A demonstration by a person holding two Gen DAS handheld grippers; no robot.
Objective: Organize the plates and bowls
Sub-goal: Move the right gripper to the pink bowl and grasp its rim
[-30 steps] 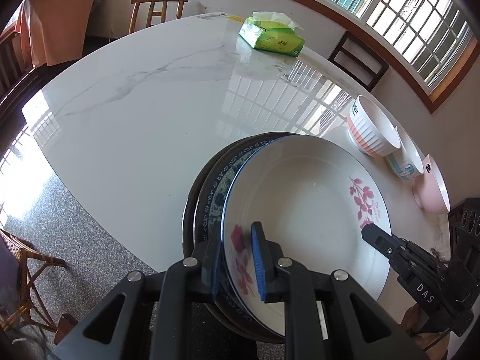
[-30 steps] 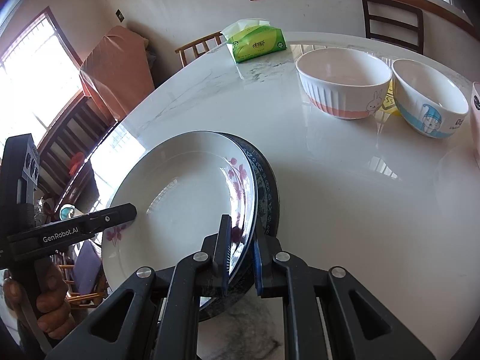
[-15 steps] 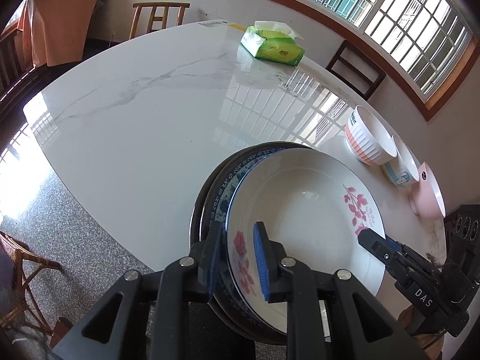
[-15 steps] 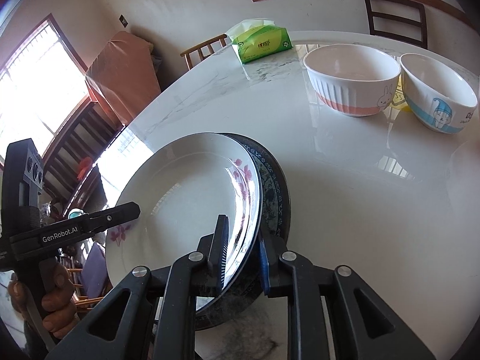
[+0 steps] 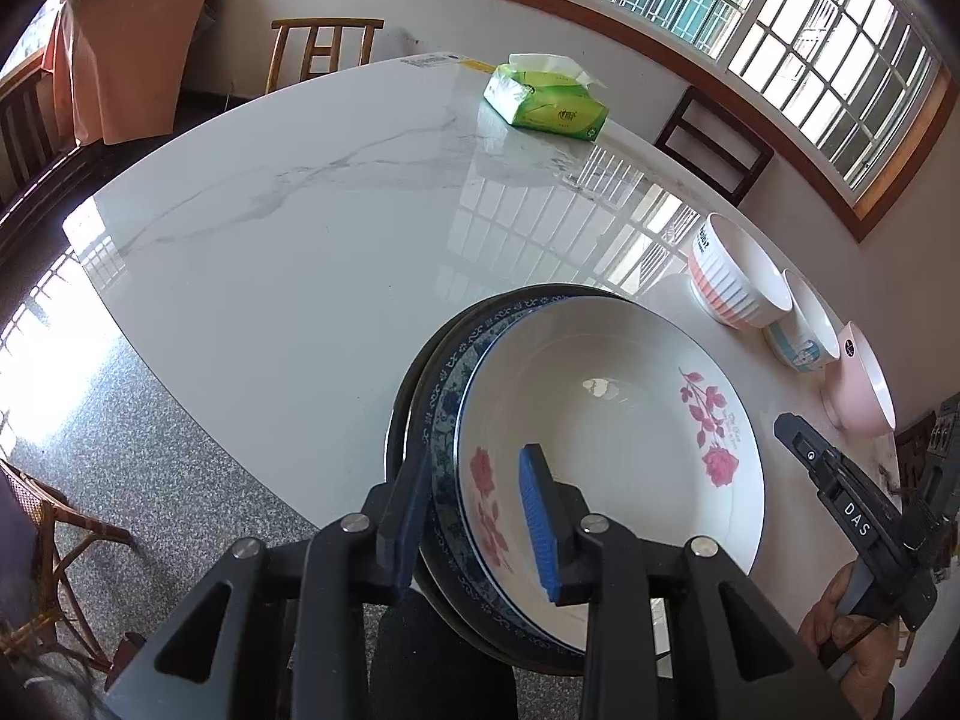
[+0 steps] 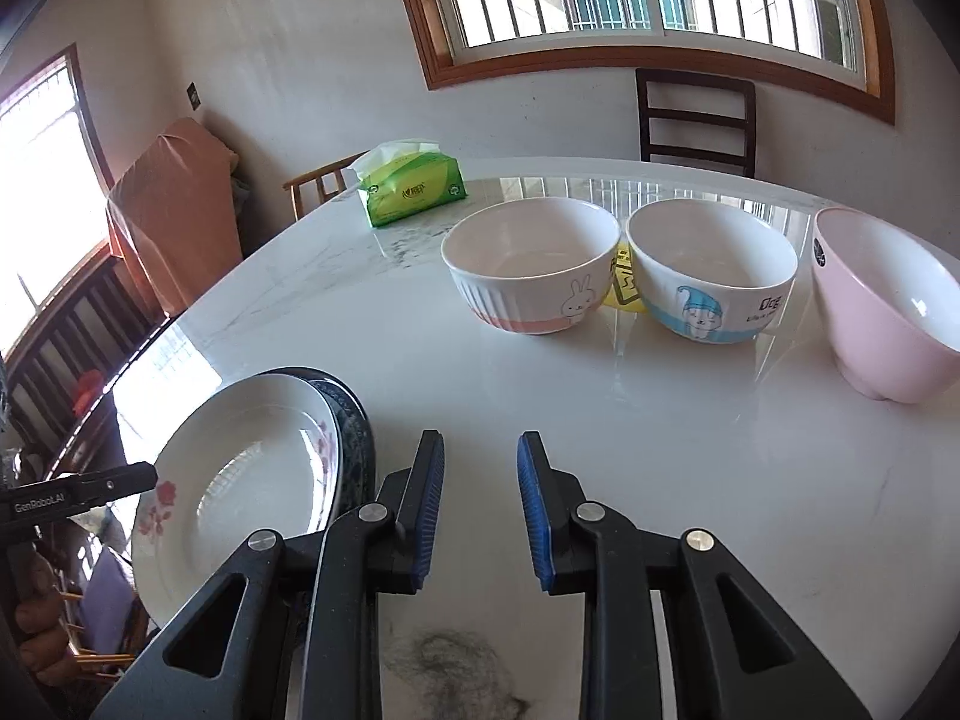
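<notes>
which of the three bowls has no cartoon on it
The plain pink bowl, at the right end of the row. The rabbit bowl and blue-banded bowl both carry cartoon figures.

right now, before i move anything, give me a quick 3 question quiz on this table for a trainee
1. True or false: the right tongs are clamped on a plate.
2. How many bowls stand on the table?
3. The top plate of the stack is: A) plain black, B) white with pink flowers, C) solid green.

Key:
1. False. They are open, with only bare table between them.
2. Three, in a row.
3. B
</notes>
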